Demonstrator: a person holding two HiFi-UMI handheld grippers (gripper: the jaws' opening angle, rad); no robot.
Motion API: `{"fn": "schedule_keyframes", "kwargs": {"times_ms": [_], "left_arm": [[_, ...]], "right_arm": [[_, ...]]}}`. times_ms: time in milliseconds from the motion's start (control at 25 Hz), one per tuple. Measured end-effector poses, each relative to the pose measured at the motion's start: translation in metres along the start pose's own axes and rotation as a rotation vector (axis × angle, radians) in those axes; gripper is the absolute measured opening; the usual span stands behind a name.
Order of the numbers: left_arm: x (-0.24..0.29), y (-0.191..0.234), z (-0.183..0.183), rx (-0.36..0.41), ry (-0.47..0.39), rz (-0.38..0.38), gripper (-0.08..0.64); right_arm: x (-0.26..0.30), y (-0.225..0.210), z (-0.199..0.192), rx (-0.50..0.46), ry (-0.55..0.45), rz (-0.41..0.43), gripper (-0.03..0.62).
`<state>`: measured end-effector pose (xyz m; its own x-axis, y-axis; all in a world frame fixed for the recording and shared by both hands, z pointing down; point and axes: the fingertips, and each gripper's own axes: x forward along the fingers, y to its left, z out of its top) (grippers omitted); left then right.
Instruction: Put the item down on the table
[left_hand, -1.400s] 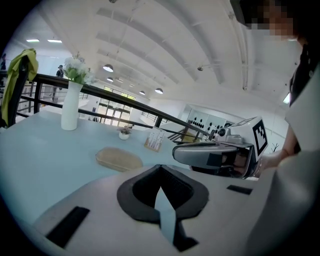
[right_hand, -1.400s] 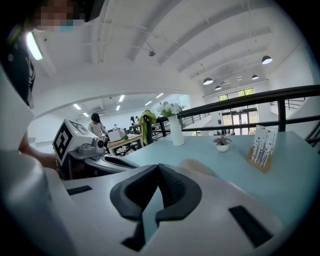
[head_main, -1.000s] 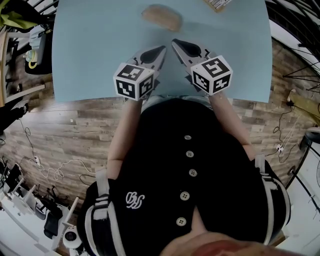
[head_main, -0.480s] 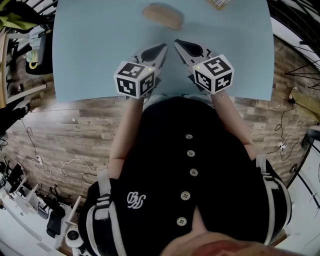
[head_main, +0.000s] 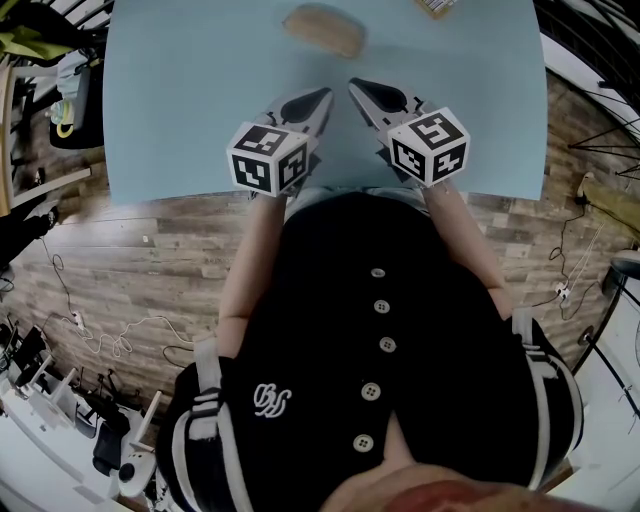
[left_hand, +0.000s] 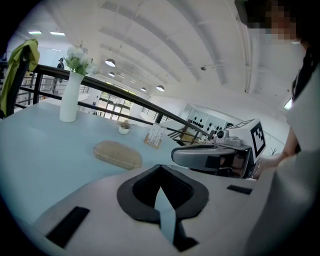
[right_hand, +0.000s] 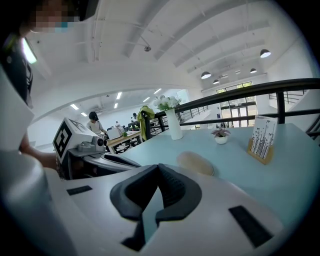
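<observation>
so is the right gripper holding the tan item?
No, the right gripper is shut on nothing; the tan item lies on the table ahead of it.

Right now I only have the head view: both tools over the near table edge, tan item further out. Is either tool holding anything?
Observer: No. The left gripper view shows the left tool shut, nothing between its jaws.
Operator: And the right?
Observer: The right tool is shut as well, and empty in its own view.
Operator: Anything on the table outside my frame?
Observer: Yes. A white vase with flowers and a small potted plant stand on the table, beyond the tan item.
</observation>
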<state>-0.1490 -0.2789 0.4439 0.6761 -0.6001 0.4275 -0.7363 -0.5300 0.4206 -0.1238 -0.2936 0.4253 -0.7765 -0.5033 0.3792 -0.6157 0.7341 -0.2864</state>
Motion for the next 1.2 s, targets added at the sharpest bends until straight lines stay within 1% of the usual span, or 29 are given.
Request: {"fn": "schedule_keyframes", "kwargs": {"times_ms": [240,600,1200], "left_arm": [[-0.0009,0.0,-0.0003,0.002,0.003,0.003,0.009],[0.0004,-0.0004,-0.0036,0.002,0.022,0.001,0.009],[0.0021,0.0014,-0.0041,0.0,0.027,0.001,0.009]], "right_arm": [[-0.0008,0.001,0.0005,0.015,-0.004,0.011,0.011],[-0.0021,-0.0001,0.0027,0.012,-0.005,0.017,0.011],[-0.0005,0.0007,0.0003,0.012,0.007,0.026,0.011]]}}
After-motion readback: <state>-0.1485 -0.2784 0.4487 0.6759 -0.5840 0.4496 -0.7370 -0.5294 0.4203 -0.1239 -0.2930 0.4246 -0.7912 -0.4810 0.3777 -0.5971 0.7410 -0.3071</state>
